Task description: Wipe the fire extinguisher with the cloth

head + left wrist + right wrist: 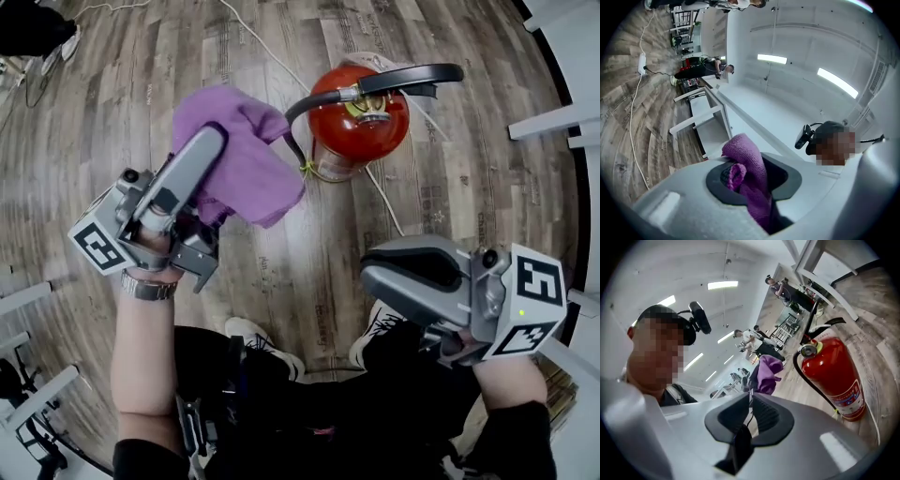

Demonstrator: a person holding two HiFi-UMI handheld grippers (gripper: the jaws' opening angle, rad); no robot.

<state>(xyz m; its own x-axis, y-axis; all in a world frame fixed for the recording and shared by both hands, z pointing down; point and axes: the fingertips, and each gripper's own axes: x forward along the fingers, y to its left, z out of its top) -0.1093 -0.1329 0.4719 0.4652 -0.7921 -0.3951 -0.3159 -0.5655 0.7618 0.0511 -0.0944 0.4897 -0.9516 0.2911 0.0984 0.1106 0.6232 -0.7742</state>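
Note:
A red fire extinguisher [361,117] with a black lever and hose stands on the wooden floor, seen from above in the head view. My left gripper [214,141] is held up to its left, shut on a purple cloth [246,159] that hangs from the jaws close beside the hose. In the left gripper view the cloth [750,173] is bunched between the pads of that gripper [749,180]. My right gripper [375,267] is lower right, short of the extinguisher, jaws together and empty. The right gripper view shows its closed jaws [751,416], the extinguisher [834,376] and the cloth [768,371] beyond.
A white cable [272,47] runs across the wooden floor behind the extinguisher. White furniture legs [553,122] stand at the right edge and more [28,300] at the left. The person's shoes [253,337] are below the grippers. Other people are far off in the room.

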